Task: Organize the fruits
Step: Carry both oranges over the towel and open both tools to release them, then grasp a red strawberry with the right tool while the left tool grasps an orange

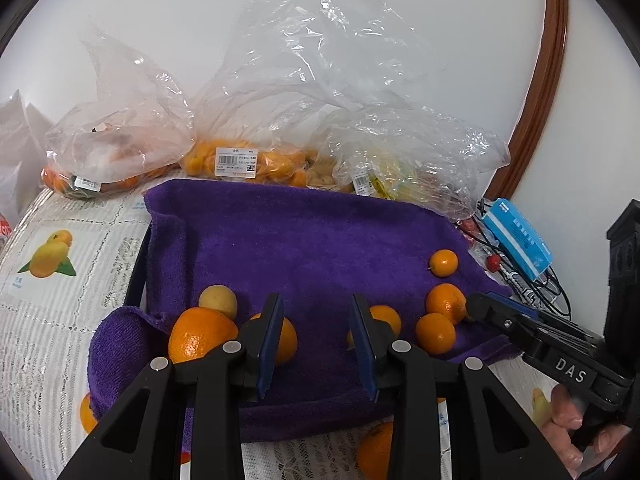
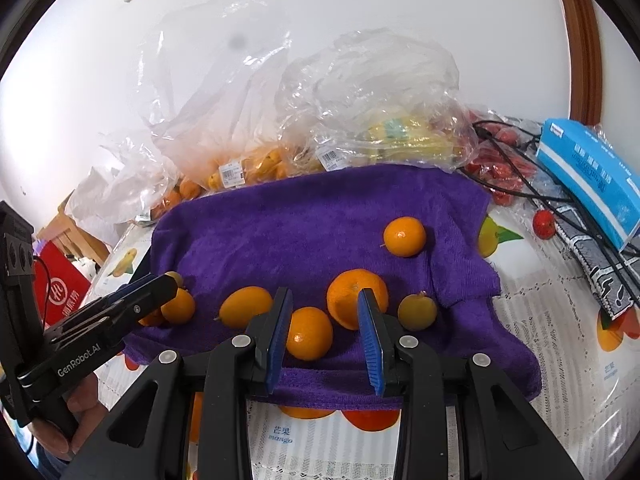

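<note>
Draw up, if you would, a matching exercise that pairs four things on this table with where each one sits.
Things:
1. purple towel
2. blue box
3. clear bags
4. small red fruit

Places:
A. behind the towel, holding fruit
B. lying alone between towel and box
C. spread under the loose oranges
D. far right, among black cables

Pairs: 1-C, 2-D, 3-A, 4-B

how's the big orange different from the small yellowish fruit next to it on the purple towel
The big orange is bright orange; the small yellowish fruit is dull yellow-green. The orange is clearly larger and shows a navel-like dimple; the yellowish fruit looks smooth. Both are round and rest loose on the purple towel.
</note>
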Action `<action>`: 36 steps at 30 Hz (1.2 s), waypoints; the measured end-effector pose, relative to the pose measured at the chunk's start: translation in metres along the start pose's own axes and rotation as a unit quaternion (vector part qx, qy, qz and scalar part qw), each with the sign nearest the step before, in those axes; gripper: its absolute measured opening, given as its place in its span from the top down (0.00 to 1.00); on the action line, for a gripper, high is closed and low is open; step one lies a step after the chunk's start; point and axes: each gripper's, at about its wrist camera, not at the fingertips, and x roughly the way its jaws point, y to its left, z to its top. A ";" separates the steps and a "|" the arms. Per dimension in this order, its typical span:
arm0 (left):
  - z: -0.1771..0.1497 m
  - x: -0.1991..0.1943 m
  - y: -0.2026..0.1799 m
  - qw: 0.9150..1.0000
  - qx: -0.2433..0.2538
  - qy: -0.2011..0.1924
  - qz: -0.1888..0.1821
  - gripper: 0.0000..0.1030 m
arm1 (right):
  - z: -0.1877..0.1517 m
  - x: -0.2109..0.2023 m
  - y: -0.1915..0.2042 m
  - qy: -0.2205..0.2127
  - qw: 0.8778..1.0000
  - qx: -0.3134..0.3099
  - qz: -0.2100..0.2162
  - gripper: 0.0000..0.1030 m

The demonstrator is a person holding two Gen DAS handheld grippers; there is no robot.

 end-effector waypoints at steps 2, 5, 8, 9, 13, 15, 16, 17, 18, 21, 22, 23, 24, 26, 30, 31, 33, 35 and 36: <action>0.000 0.000 0.001 1.000 0.000 -0.001 0.003 0.65 | -0.001 -0.002 0.003 -0.008 1.000 -0.005 -0.008 0.67; 0.000 -0.002 0.001 1.000 -0.003 -0.003 0.005 0.61 | -0.004 -0.007 0.009 -0.017 1.000 -0.010 -0.003 0.67; 0.000 -0.006 0.002 1.000 0.000 -0.012 0.010 0.55 | -0.007 -0.011 0.017 -0.027 0.999 -0.028 -0.022 0.67; 0.000 -0.007 0.001 1.000 0.002 -0.015 0.012 0.54 | -0.008 -0.012 0.020 -0.025 0.999 -0.036 -0.029 0.67; -0.002 -0.011 0.004 0.999 0.003 -0.023 0.022 0.53 | -0.013 -0.014 0.025 -0.003 0.999 -0.033 -0.004 0.67; -0.004 -0.011 0.004 0.999 0.005 -0.023 0.028 0.53 | -0.016 -0.016 0.025 0.001 1.000 -0.028 -0.014 0.67; -0.004 -0.011 0.004 0.999 0.006 -0.023 0.030 0.53 | -0.018 -0.018 0.024 0.003 1.000 -0.024 -0.014 0.67; -0.005 -0.011 0.004 0.999 0.009 -0.023 0.032 0.53 | -0.020 -0.022 0.022 0.003 1.000 -0.016 -0.013 0.67; -0.006 -0.012 0.003 0.999 0.010 -0.023 0.035 0.53 | -0.021 -0.023 0.021 0.002 1.000 -0.012 -0.015 0.66; -0.007 -0.014 0.000 0.999 0.015 -0.025 0.037 0.52 | -0.026 -0.028 0.016 0.009 1.000 0.002 -0.024 0.59; -0.008 -0.014 -0.001 0.999 0.017 -0.025 0.037 0.52 | -0.028 -0.029 0.015 0.012 1.000 0.007 -0.026 0.58; -0.009 -0.015 -0.002 0.999 0.019 -0.025 0.036 0.53 | -0.031 -0.031 0.013 0.013 0.999 0.014 -0.028 0.57; -0.009 -0.015 -0.003 0.999 0.022 -0.024 0.034 0.53 | -0.033 -0.034 0.011 0.010 0.999 0.021 -0.031 0.57; -0.008 -0.016 -0.004 0.999 0.023 -0.020 0.029 0.53 | -0.038 -0.040 0.008 0.002 0.999 0.029 -0.040 0.57; -0.009 -0.020 -0.008 0.999 0.028 -0.021 0.023 0.53 | -0.045 -0.050 0.005 -0.007 0.998 0.029 -0.060 0.57; -0.010 -0.020 -0.009 0.999 0.028 -0.021 0.024 0.53 | -0.048 -0.053 0.005 -0.006 0.998 0.029 -0.061 0.57; -0.009 -0.021 -0.010 0.999 0.026 -0.017 0.018 0.53 | -0.050 -0.055 0.006 -0.001 0.998 0.026 -0.062 0.57; -0.010 -0.023 -0.011 0.999 0.025 -0.018 0.011 0.53 | -0.053 -0.059 0.007 -0.003 0.997 0.025 -0.072 0.57; -0.010 -0.025 -0.012 0.999 0.025 -0.020 0.009 0.53 | -0.055 -0.061 0.008 -0.008 0.997 0.025 -0.079 0.57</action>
